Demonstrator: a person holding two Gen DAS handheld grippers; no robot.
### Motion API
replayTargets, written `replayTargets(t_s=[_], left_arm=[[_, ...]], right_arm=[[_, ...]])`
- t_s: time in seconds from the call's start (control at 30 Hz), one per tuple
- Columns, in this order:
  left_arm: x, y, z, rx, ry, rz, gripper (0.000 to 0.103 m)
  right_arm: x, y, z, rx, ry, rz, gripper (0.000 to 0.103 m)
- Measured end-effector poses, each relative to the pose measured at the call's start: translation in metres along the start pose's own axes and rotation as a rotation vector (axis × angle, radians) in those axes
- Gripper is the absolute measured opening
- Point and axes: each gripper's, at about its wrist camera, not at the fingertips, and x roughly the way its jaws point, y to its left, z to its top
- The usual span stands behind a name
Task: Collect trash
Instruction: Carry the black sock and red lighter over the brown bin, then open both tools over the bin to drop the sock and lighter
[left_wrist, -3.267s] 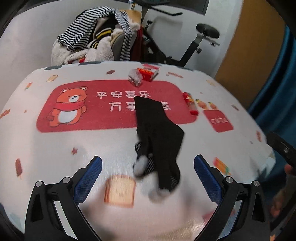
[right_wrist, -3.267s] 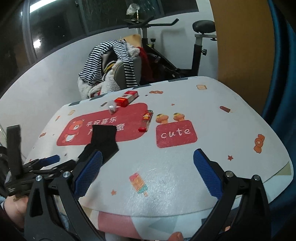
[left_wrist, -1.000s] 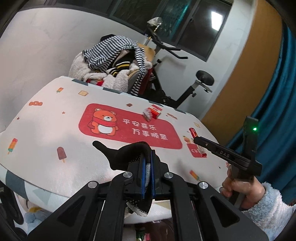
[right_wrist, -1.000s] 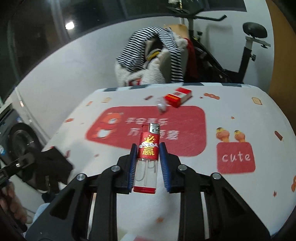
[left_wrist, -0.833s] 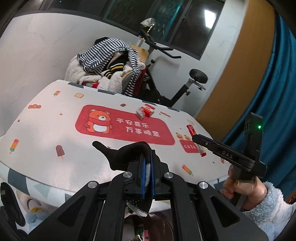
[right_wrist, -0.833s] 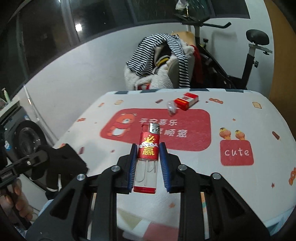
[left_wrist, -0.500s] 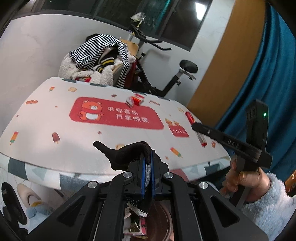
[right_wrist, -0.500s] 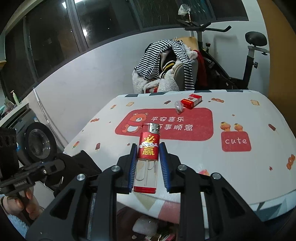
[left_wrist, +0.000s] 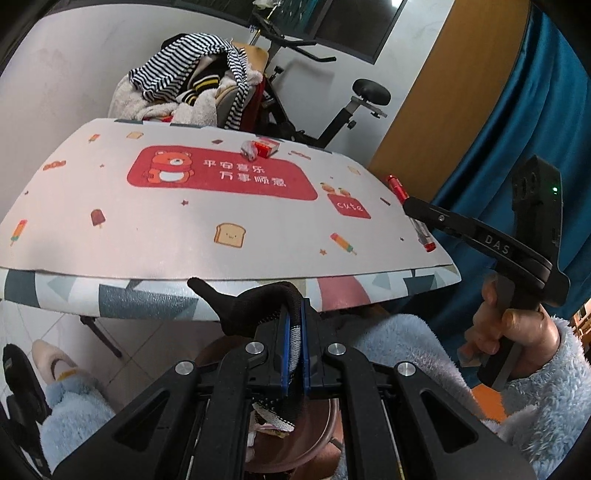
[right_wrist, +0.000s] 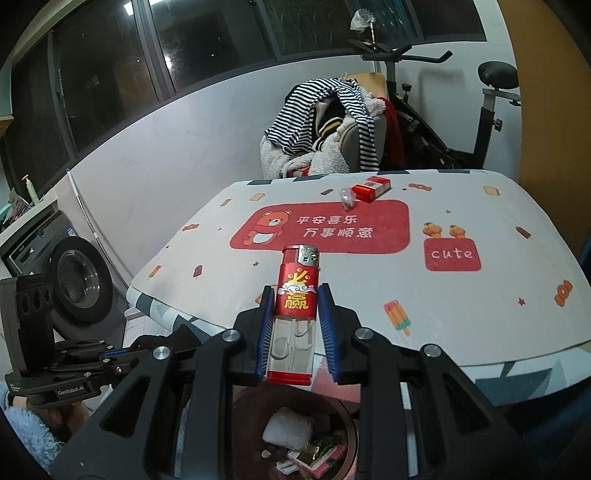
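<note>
Trash bin mostly hidden behind hand-held gripper arms.

Red lighter, gold characters; black sock; white worktop, red bear panel; blue curtain.

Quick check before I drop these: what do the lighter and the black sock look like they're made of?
Lighter: looks like hard plastic, a clear glossy lower tank you can see through, a red printed wrap, and a shiny metal hood on top.

Black sock: soft knit fabric, matte; it folds limply and shows a ribbed cuff, with a black-and-white patterned part hanging below the fingers.
</note>
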Motion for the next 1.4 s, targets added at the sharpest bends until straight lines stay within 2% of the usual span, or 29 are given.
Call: replayTargets(t_s=[0.33, 0.37, 0.43, 0.47, 0.5, 0.57, 0.67, 0.97, 1.2, 1.4], left_arm=[[0.019, -0.003, -0.008, 0.009, 0.063, -0.008, 0.006], [0.021, -0.002, -0.008, 0.008, 0.069, -0.007, 0.008], [0.023, -0.002, -0.009, 0.005, 0.073, -0.001, 0.021], [0.024, -0.001, -0.009, 0.001, 0.075, 0.001, 0.038], [0.026, -0.001, -0.009, -0.005, 0.076, -0.002, 0.047], [0.027, -0.001, -0.01, -0.01, 0.076, 0.001, 0.053], [0.027, 0.0, -0.011, -0.014, 0.074, 0.015, 0.066], [0.024, 0.0, -0.01, -0.015, 0.06, 0.029, 0.075], [0.012, 0.008, -0.004, -0.034, -0.004, 0.103, 0.094], [0.003, 0.017, 0.0, -0.041, -0.042, 0.196, 0.097]], right_arm=[[0.008, -0.011, -0.017, 0.028, 0.045, -0.012, 0.027], [0.01, -0.014, -0.019, 0.036, 0.053, -0.011, 0.027], [0.012, -0.016, -0.02, 0.042, 0.059, -0.01, 0.027], [0.014, -0.017, -0.022, 0.046, 0.065, -0.011, 0.027], [0.016, -0.018, -0.023, 0.048, 0.068, -0.011, 0.027], [0.019, -0.02, -0.027, 0.057, 0.077, -0.01, 0.027], [0.021, -0.022, -0.031, 0.061, 0.085, -0.01, 0.027], [0.027, -0.021, -0.037, 0.059, 0.11, 0.003, 0.027], [0.035, -0.011, -0.045, 0.046, 0.15, 0.025, 0.027], [0.045, 0.006, -0.058, 0.021, 0.214, 0.047, 0.027]])
